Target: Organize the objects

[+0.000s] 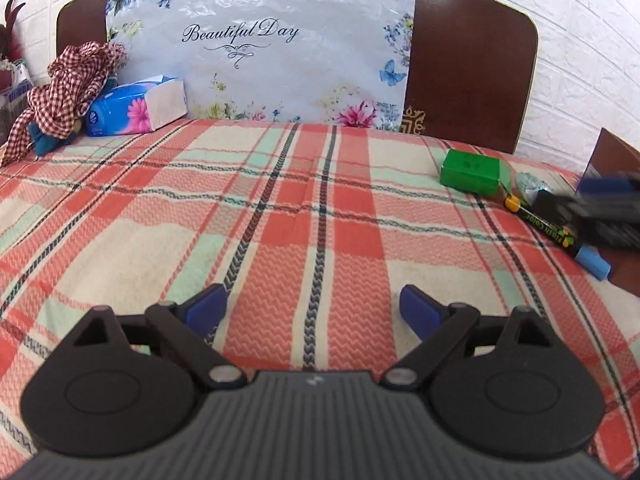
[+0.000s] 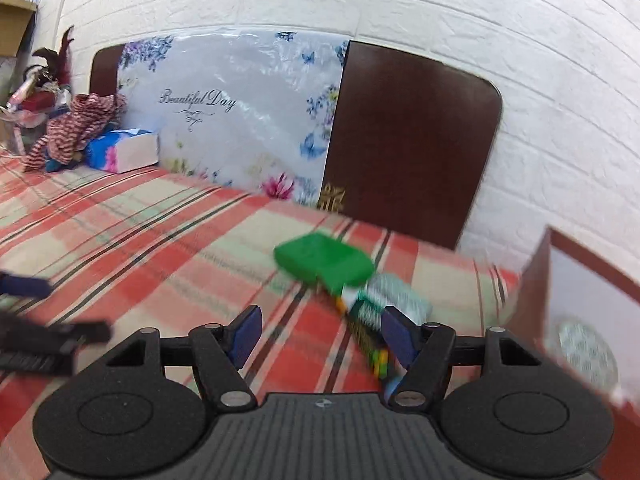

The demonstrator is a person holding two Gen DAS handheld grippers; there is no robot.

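We're in a home bedroom: a bed [image 1: 280,208] under a plaid blanket, a dark wooden headboard [image 1: 468,76], a tissue box [image 1: 136,106] and white brick-pattern wall [image 2: 480,20] behind.

At right of my left view I see a green box [image 1: 472,170] lying flat on the bed, a crumpled wrapper [image 1: 530,186] and black marker [image 1: 554,234] beside it.
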